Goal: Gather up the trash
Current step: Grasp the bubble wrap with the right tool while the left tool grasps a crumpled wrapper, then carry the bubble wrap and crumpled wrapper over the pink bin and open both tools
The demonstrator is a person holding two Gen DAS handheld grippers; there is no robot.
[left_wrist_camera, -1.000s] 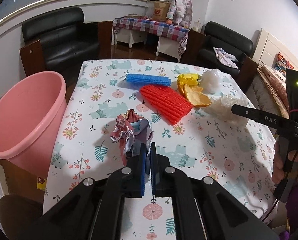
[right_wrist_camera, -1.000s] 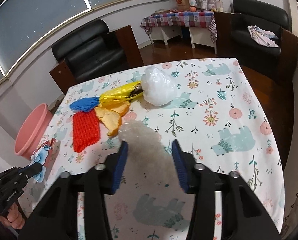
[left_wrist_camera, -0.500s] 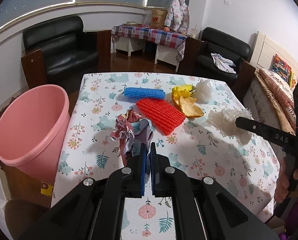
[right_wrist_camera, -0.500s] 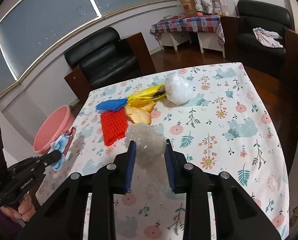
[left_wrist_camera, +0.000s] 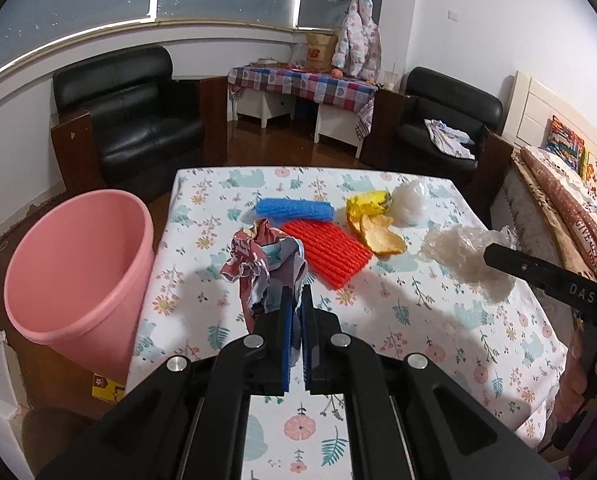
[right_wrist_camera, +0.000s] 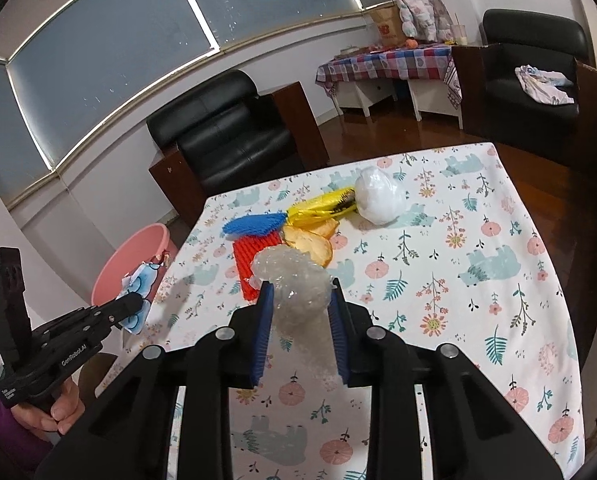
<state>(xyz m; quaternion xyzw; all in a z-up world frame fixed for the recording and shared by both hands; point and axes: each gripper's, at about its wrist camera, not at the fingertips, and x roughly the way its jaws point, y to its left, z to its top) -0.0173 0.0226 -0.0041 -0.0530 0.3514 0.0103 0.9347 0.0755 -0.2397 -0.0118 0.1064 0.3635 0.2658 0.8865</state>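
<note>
Left gripper (left_wrist_camera: 294, 312) is pinching the crumpled paper wad (left_wrist_camera: 264, 264), lower centre, clear of the table (left_wrist_camera: 438, 340). Right gripper (right_wrist_camera: 300, 312) is clamping the clear plastic wad (right_wrist_camera: 294, 284) mid-frame. Pink bin (left_wrist_camera: 74, 272) is sitting left.

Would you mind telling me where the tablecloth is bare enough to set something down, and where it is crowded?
The table is bare along its right side, right of the white bag, and across the near edge. The left strip beside the pink bin is also free. The far middle is crowded: blue foam net, red foam net, yellow wrapper and orange peel lie bunched together.
</note>
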